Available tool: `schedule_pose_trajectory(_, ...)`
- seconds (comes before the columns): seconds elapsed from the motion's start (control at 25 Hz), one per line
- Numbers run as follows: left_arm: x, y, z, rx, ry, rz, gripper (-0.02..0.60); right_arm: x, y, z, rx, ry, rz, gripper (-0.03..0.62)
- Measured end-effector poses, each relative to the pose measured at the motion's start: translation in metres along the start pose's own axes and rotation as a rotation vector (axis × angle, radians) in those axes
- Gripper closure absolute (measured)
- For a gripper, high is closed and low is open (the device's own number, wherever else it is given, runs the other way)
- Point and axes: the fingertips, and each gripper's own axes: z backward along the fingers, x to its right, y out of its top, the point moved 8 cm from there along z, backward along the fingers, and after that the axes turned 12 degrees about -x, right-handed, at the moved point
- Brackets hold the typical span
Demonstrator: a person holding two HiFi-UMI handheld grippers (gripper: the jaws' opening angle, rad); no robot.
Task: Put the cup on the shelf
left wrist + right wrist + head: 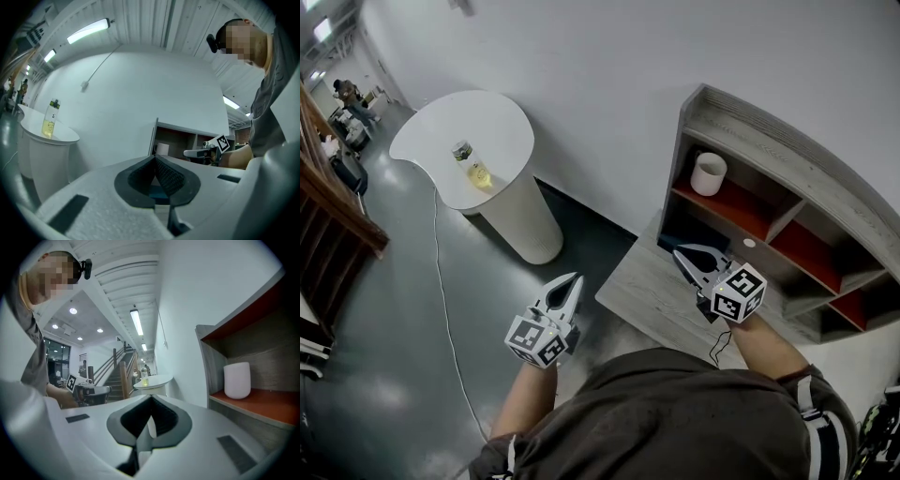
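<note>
A: What stands by the wall?

B: A grey shelf (769, 129) with red boards, and to its left a white round table (502, 122).

A: And the grippers?

B: The left gripper (575, 279) hangs over the dark floor with its jaws closed on nothing. The right gripper (681, 252) is over the shelf's low grey ledge, its jaws also together and empty.

A: The cup?

B: The white cup (709, 173) stands upright in the upper left compartment, apart from both grippers. A small bottle (472, 167) stands on the table.
</note>
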Motion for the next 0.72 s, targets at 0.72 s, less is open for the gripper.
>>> schedule_pose_trajectory(0.72, 0.0028, 0.0002, 0.0050, 0.013, 0.008, 0.005, 0.577, -0.0011, -0.0013, 0.0003, -0.017, -0.018, 0.019, 0.603)
